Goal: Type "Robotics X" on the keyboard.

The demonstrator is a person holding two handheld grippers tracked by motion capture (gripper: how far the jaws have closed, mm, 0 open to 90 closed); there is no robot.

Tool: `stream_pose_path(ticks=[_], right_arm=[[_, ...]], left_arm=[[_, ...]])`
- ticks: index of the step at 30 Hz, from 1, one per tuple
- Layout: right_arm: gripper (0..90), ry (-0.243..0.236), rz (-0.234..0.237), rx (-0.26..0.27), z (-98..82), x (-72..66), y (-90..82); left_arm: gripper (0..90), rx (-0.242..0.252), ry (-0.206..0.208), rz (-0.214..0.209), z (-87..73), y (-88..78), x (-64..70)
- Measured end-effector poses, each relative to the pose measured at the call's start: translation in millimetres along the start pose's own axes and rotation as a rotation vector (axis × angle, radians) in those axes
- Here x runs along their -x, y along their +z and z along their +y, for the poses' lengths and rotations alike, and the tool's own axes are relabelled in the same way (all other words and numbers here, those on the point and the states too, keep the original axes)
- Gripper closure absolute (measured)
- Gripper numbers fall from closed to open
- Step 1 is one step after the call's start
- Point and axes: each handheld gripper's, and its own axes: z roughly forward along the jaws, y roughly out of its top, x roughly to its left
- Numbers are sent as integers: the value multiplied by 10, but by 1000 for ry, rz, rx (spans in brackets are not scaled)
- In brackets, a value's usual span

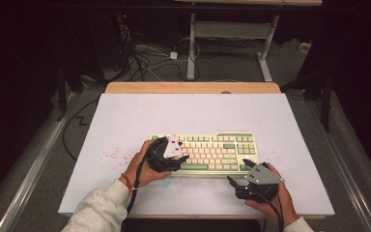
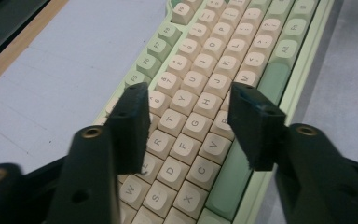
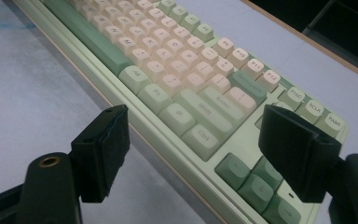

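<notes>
While our left gripper point(image 1: 182, 158) hangs over the left half of the cream-and-green mechanical keyboard point(image 1: 221, 151), we hold its two black jaws apart with nothing between the pads. From the left gripper view, we look down past those jaws onto the letter rows: one pad stands over the keys near R and E, the other over the edge of the long green space bar point(image 2: 242, 163), and neither pad presses a key that we can make out.

Our right gripper point(image 1: 236, 180) sits just in front of the keyboard's right near corner, low over the white tabletop point(image 1: 125, 116). Its jaws also stand wide apart and grip nothing. Through the right gripper view, we see the keyboard's corner lying between and beyond them, with the dark green arrow keys point(image 3: 256, 179) close to one pad and the bare table under the other.

We find the keyboard lying flat near the middle of the table, its long side running across in front of us, slightly to the right.
</notes>
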Motion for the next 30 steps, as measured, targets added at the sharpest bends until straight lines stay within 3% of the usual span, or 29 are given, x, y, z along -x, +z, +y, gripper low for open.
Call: stream_pose_path(ticks=[6, 8, 12, 20, 26, 30], right_arm=[[267, 2, 2, -1, -2, 9, -6], [278, 1, 4, -2, -1, 10, -7], [319, 6, 11, 2, 5, 12, -8], [554, 26, 72, 15, 49, 3, 7], [782, 30, 113, -23, 128, 9, 99], [880, 15, 141, -42, 210, 23, 181]], left_arm=[[257, 40, 8, 48, -110, -122, -2], [250, 49, 2, 86, -161, -169, -12], [213, 86, -27, 109, -277, -282, -48], [189, 87, -41, 143, -542, -442, -30], [185, 60, -42, 154, -725, -523, -26], [185, 52, -75, 153, -857, -573, -28]])
